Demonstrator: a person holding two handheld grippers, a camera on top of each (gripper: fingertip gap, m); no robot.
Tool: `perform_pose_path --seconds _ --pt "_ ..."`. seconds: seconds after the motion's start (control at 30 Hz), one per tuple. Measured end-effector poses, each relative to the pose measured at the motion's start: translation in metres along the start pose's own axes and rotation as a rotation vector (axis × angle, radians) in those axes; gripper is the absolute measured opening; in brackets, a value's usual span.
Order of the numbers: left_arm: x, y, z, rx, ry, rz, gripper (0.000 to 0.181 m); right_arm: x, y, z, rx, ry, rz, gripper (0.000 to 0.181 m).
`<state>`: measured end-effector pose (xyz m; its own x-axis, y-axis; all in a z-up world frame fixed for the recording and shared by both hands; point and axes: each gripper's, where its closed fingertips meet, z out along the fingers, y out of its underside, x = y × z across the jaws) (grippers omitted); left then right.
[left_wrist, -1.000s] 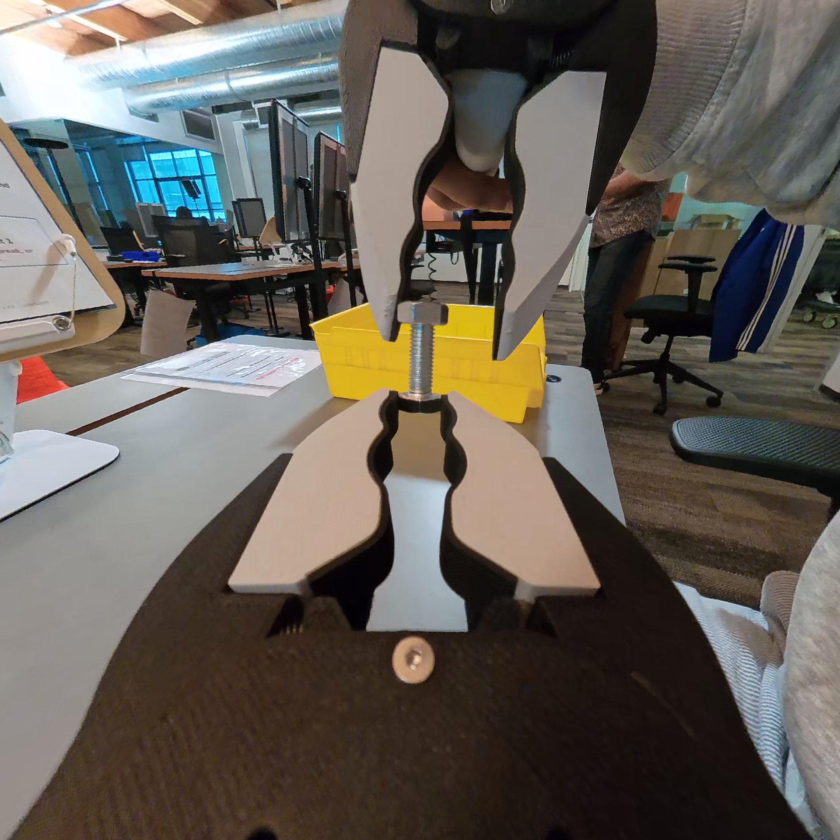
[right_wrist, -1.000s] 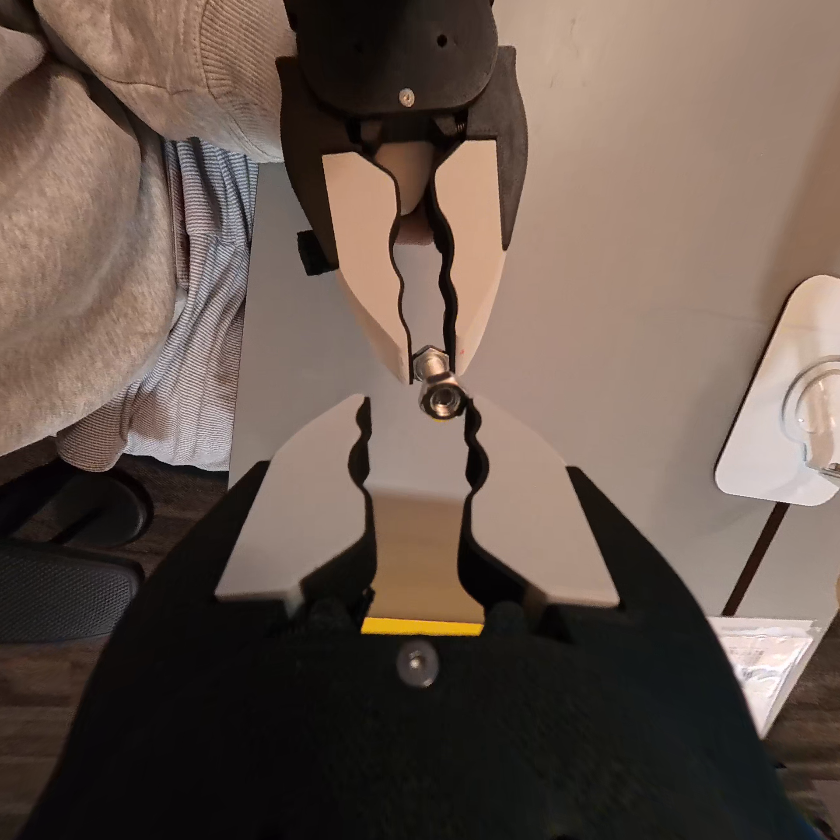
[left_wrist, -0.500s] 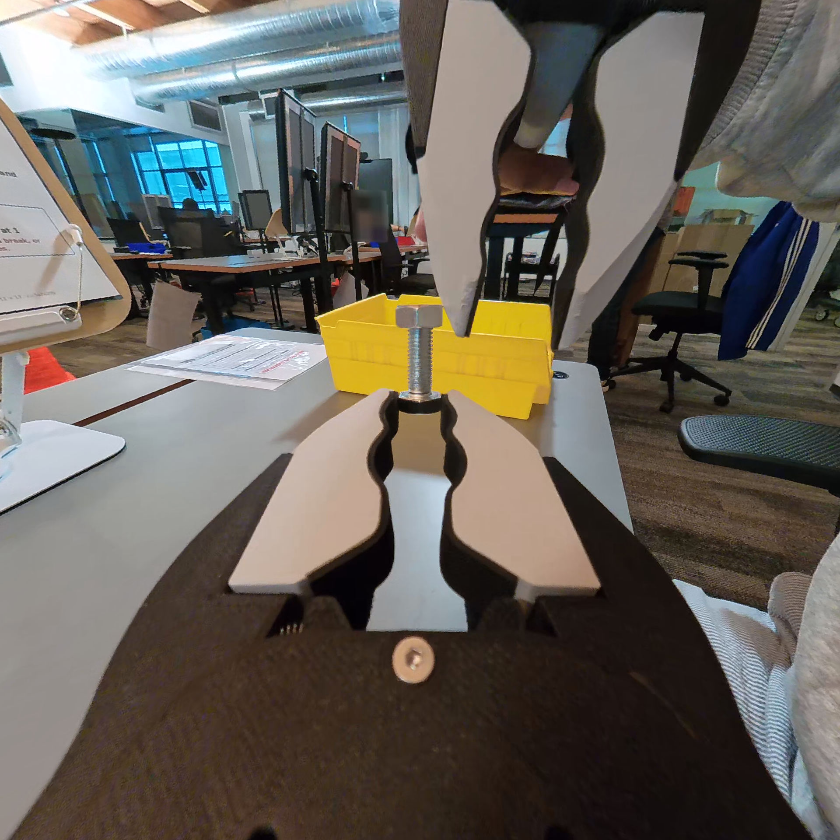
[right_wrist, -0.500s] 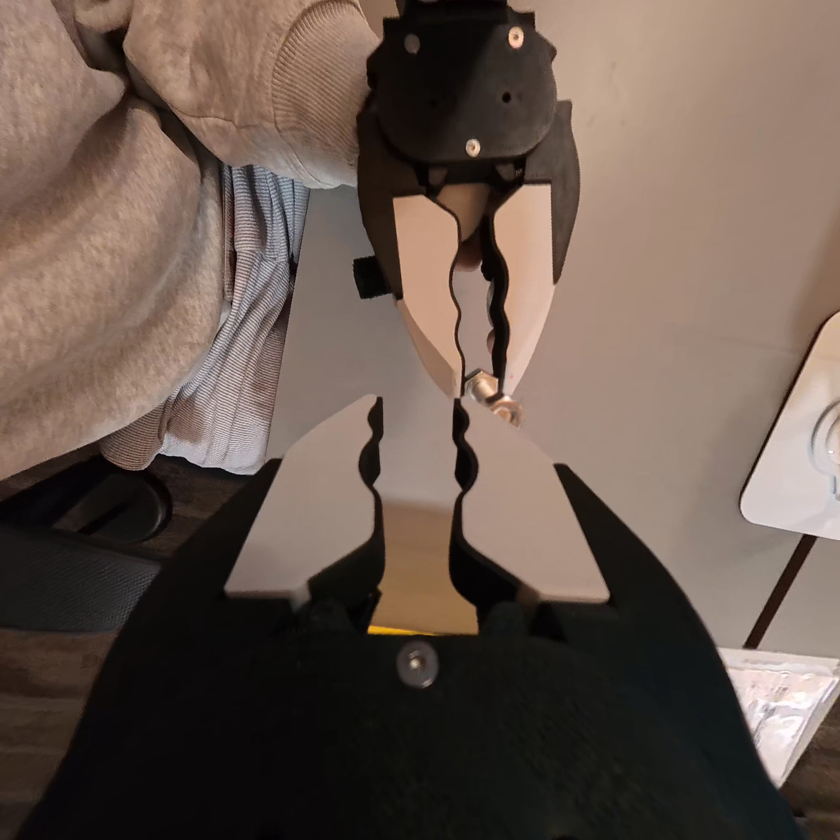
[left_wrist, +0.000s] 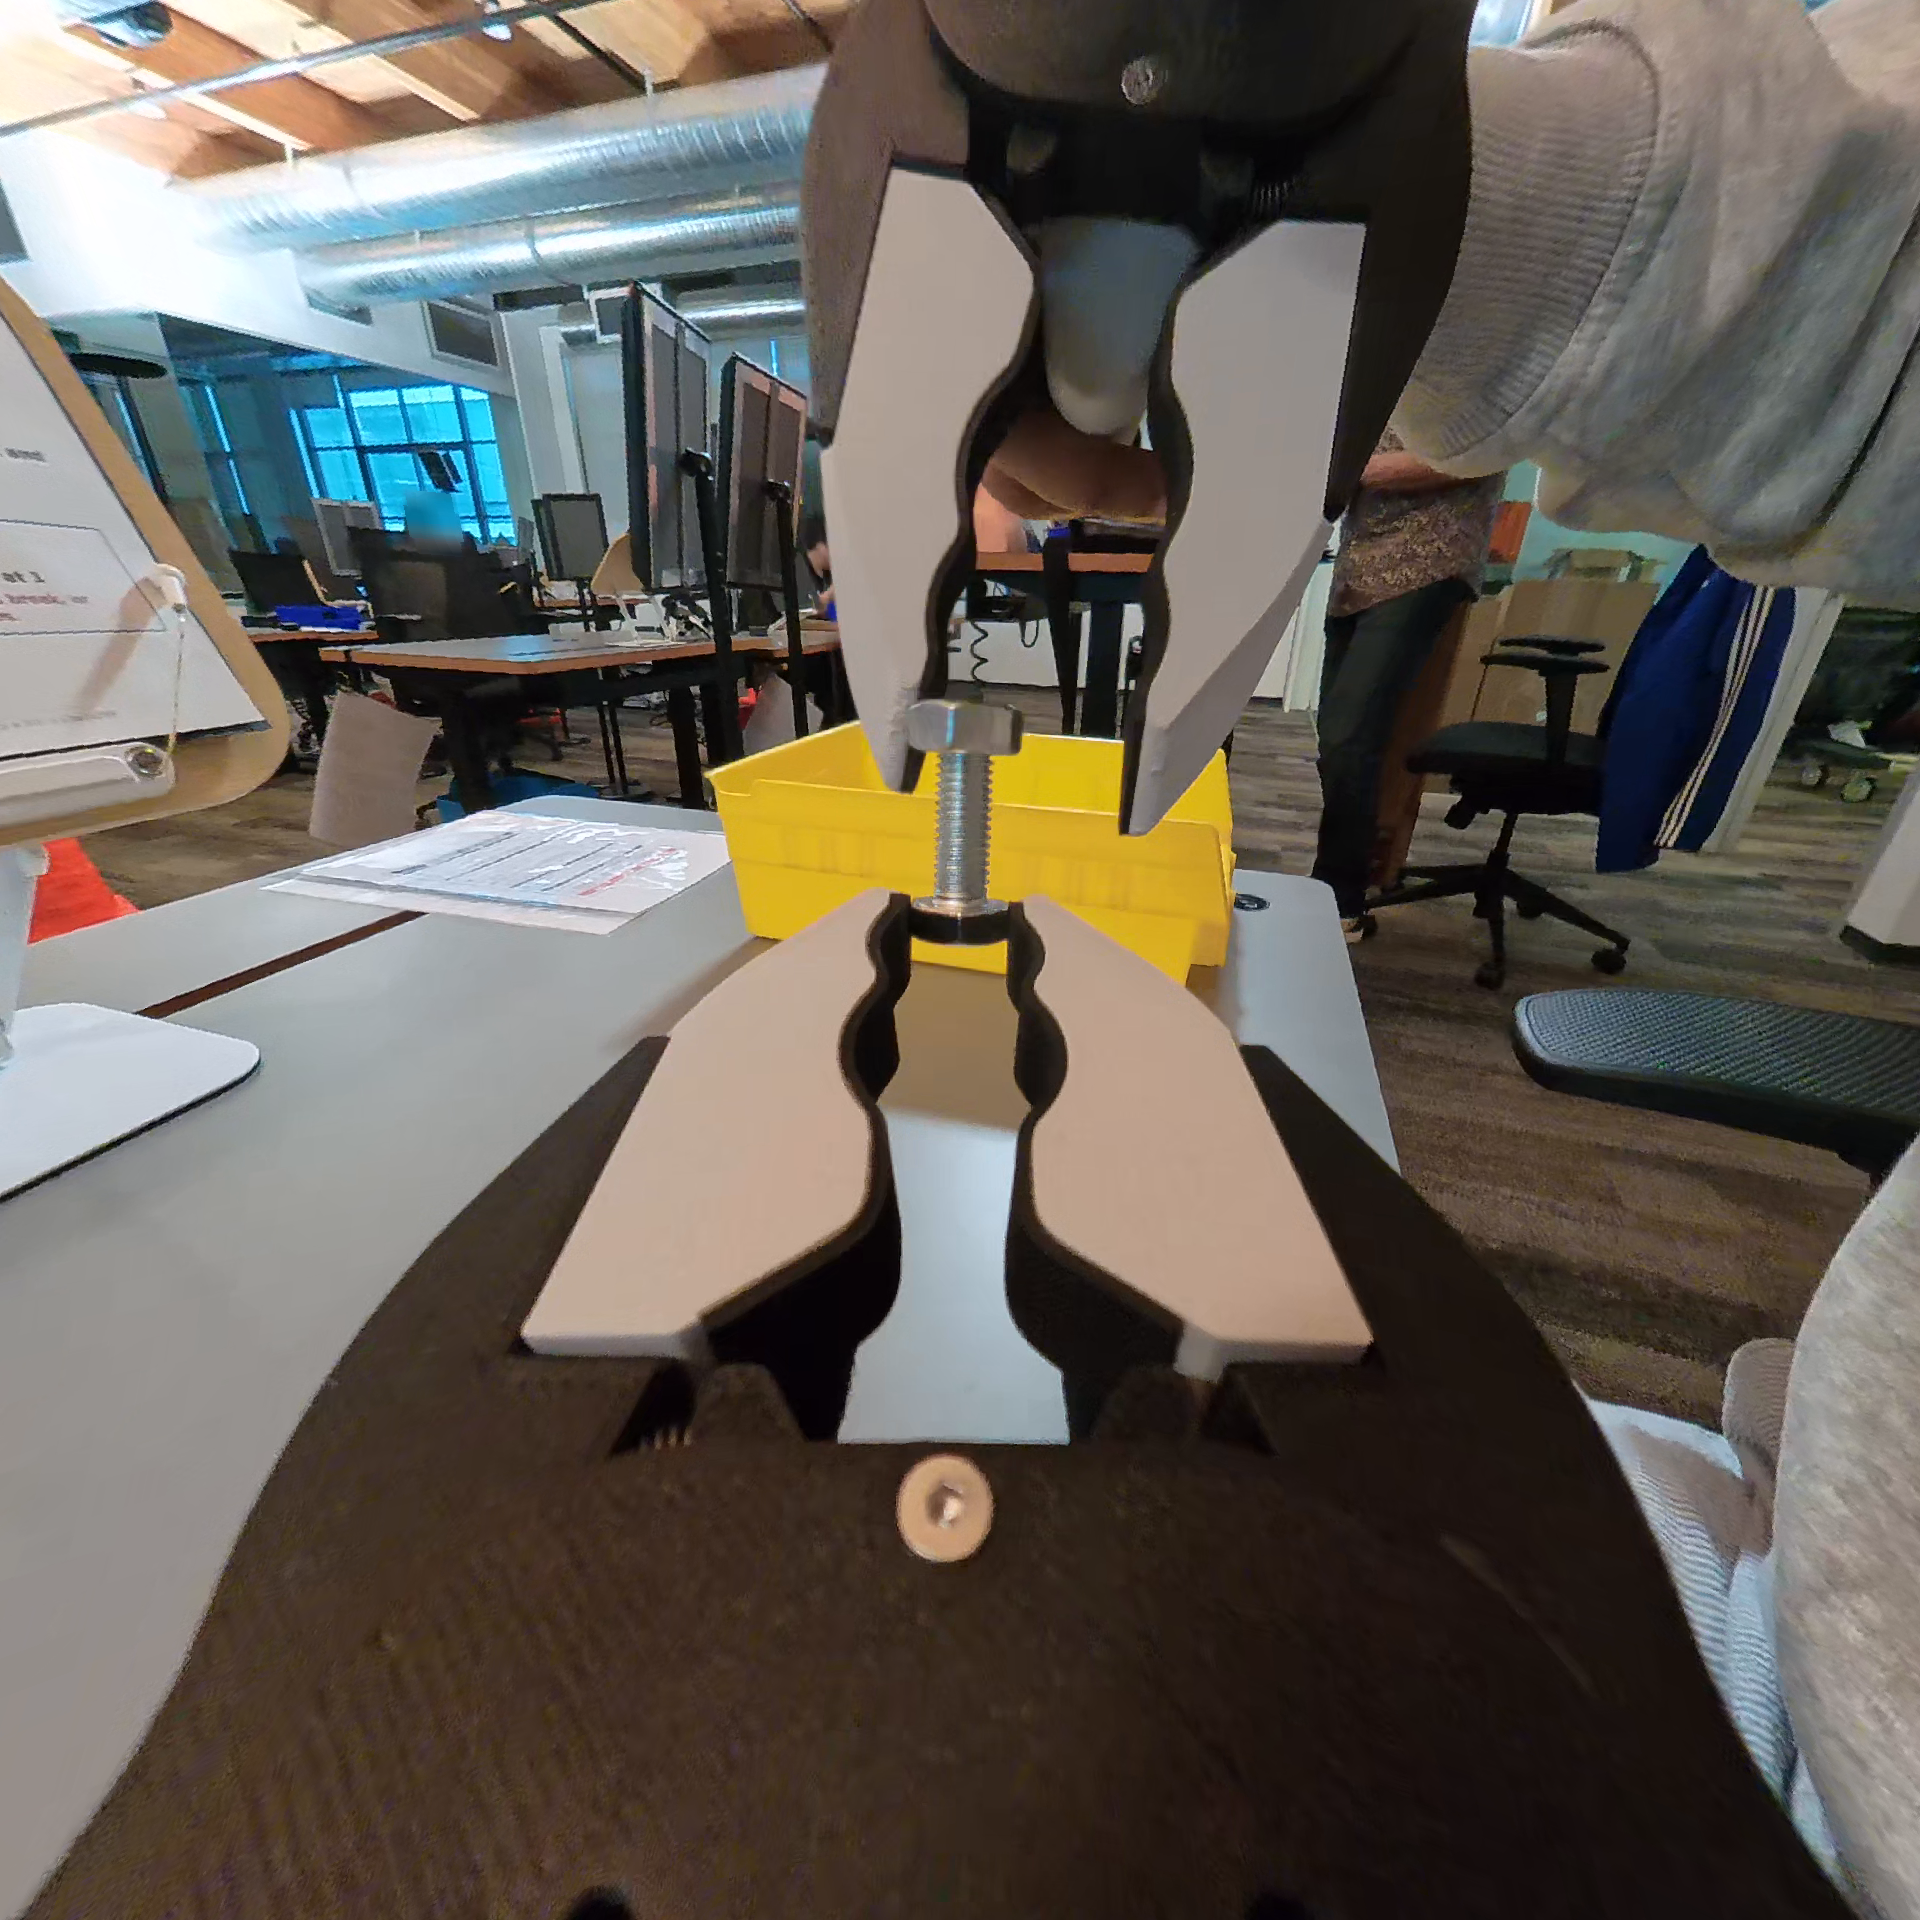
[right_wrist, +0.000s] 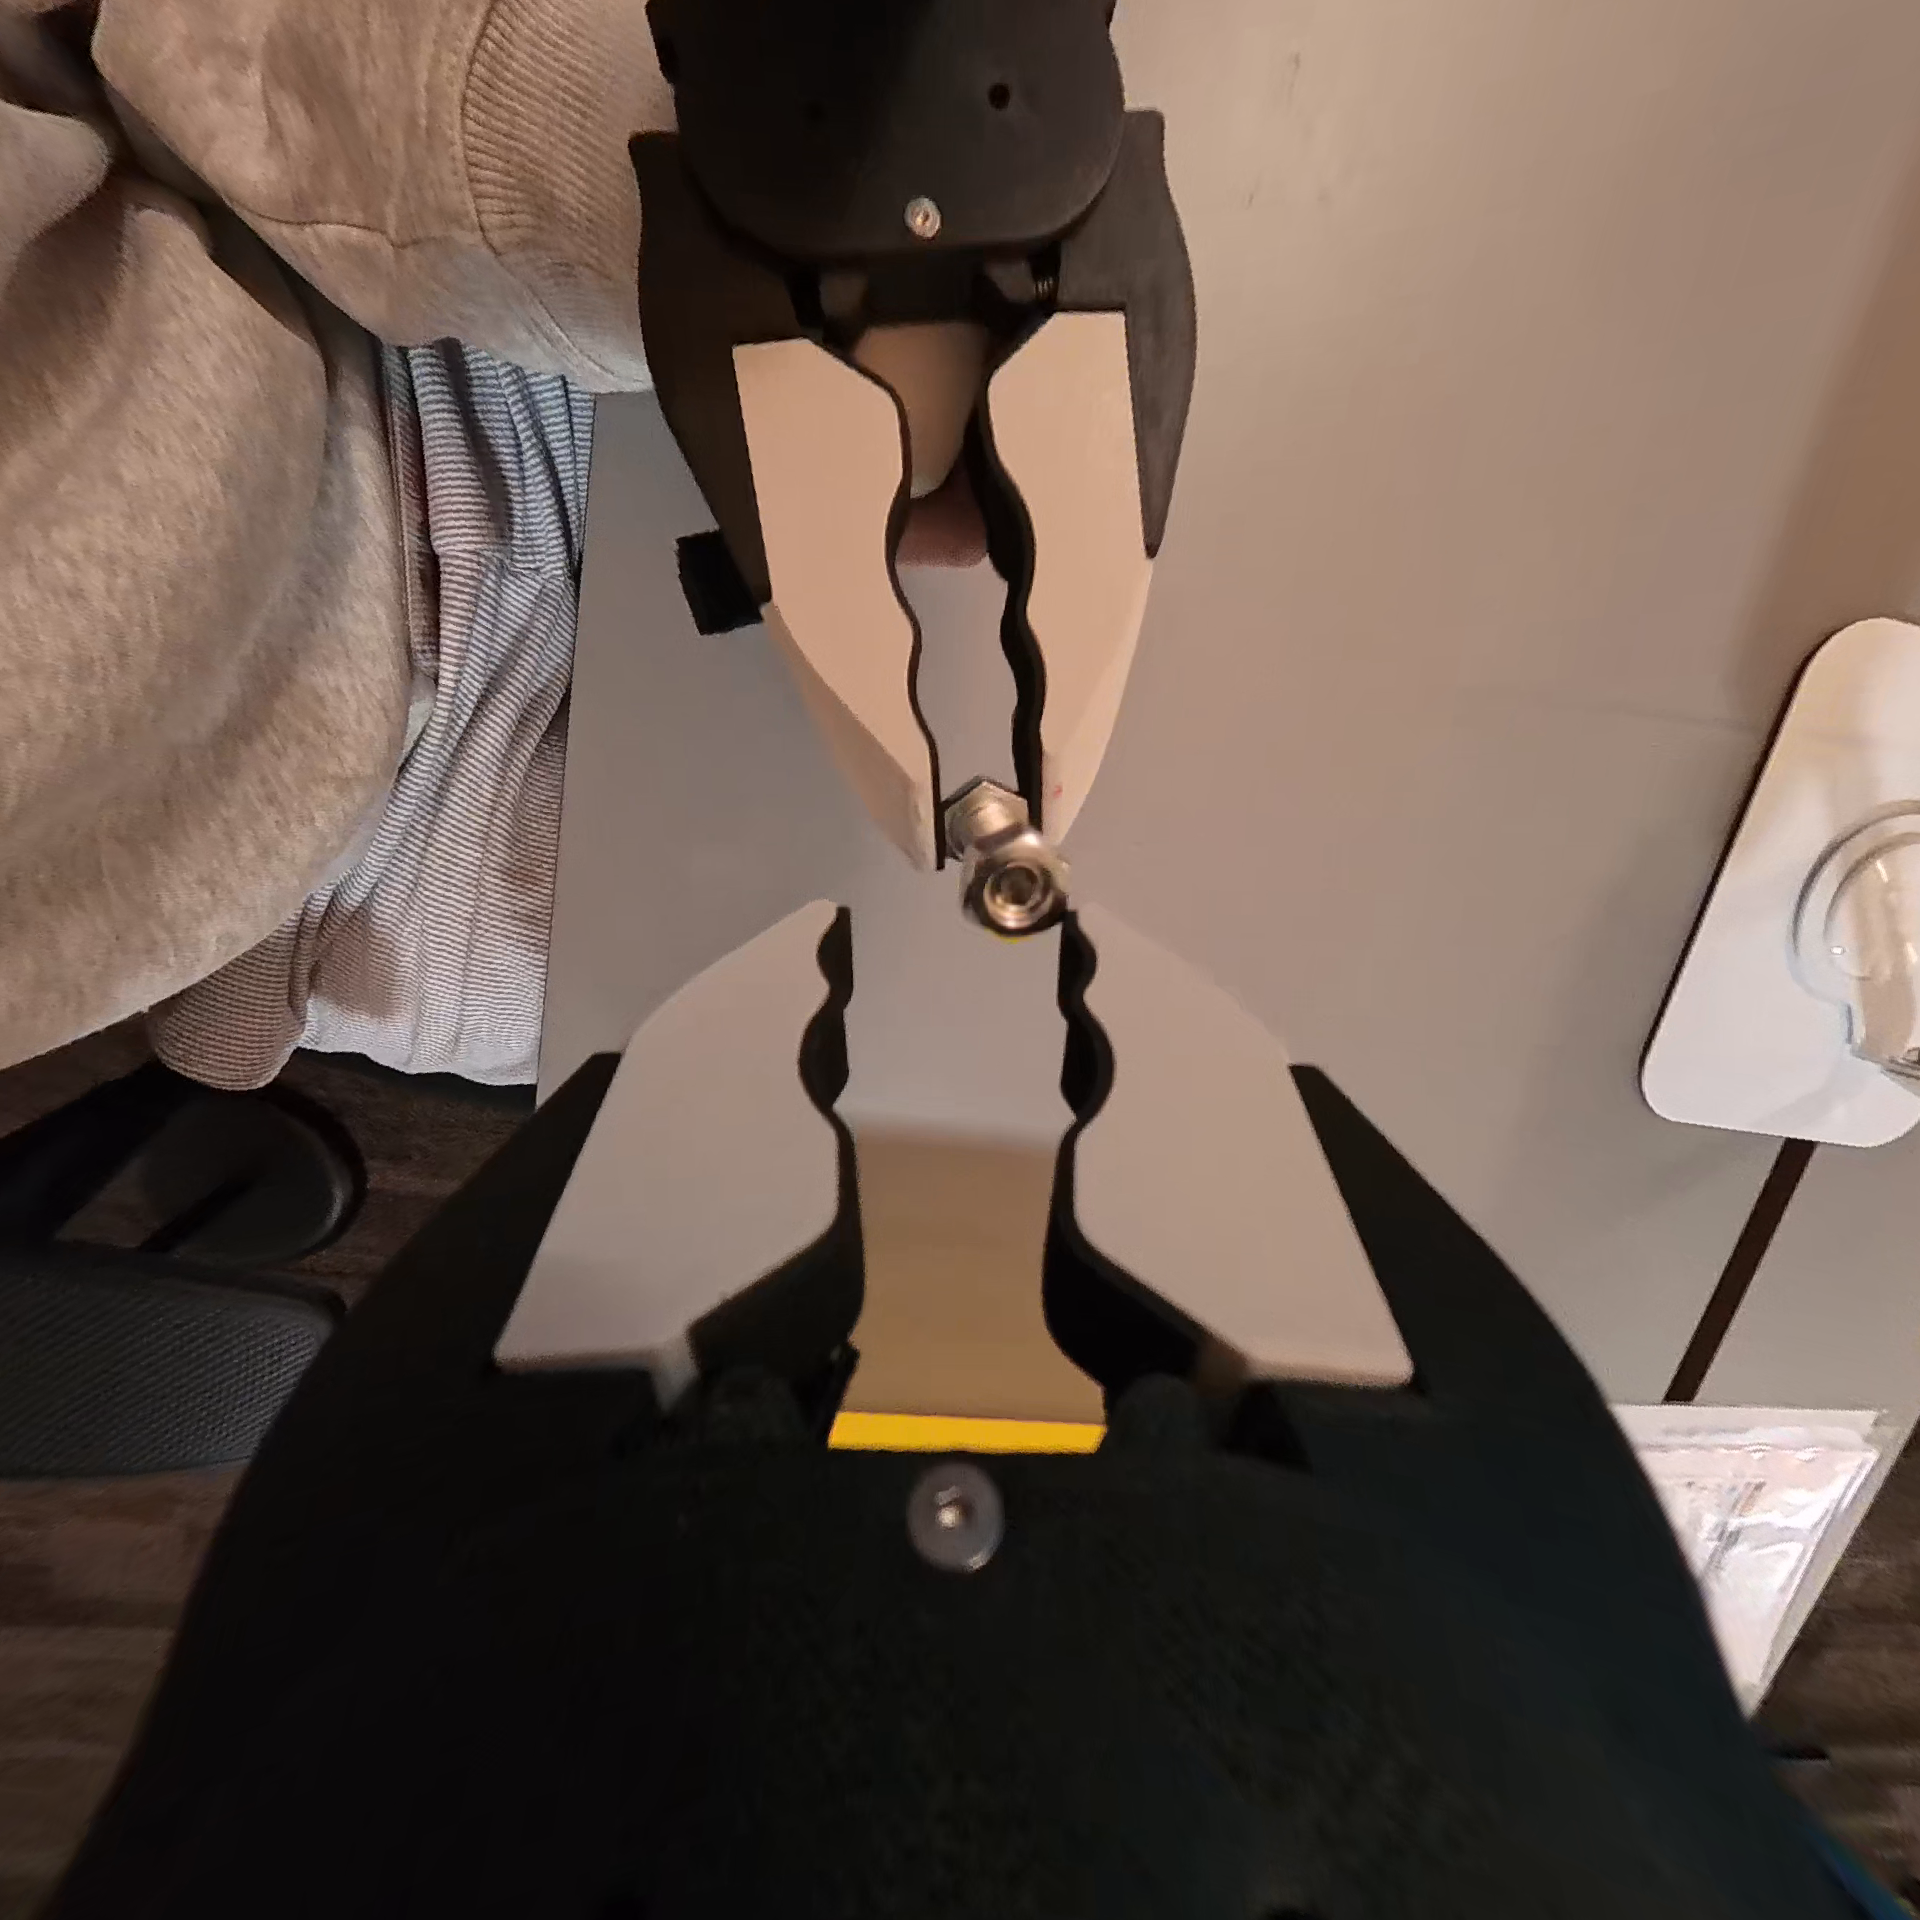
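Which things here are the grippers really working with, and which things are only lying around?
In use: left gripper, shut on the nut; upright bolt; right gripper, open around its head.
Lying about: yellow bin, bagged papers, white stand.

A matte black, broad-bodied left gripper fills the lower frame of the left wrist view, its two flat pale grey fingers edged with wavy black pads and a silver screw sunk below them. At upper centre the matching right gripper shows the same build. A ribbed grey knit sleeve crosses the upper right.
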<state>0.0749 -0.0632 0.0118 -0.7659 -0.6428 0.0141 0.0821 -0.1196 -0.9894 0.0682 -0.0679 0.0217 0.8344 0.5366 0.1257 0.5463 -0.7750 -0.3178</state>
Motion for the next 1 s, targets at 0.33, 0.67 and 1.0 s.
perform_pose_path --seconds 0.33,0.67,1.0 --pt "-0.006 0.002 0.0 -0.012 -0.033 0.001 0.019 -0.018 -0.009 -0.003 0.004 -0.05 -0.037 0.029" --pt "-0.002 -0.001 0.001 0.007 -0.02 0.02 0.019 -0.006 -0.022 -0.006 0.051 -0.001 -0.052 0.034" --pt "-0.001 -0.012 -0.004 0.081 0.002 -0.015 0.018 0.0 -0.006 -0.008 0.002 0.02 -0.025 0.038"
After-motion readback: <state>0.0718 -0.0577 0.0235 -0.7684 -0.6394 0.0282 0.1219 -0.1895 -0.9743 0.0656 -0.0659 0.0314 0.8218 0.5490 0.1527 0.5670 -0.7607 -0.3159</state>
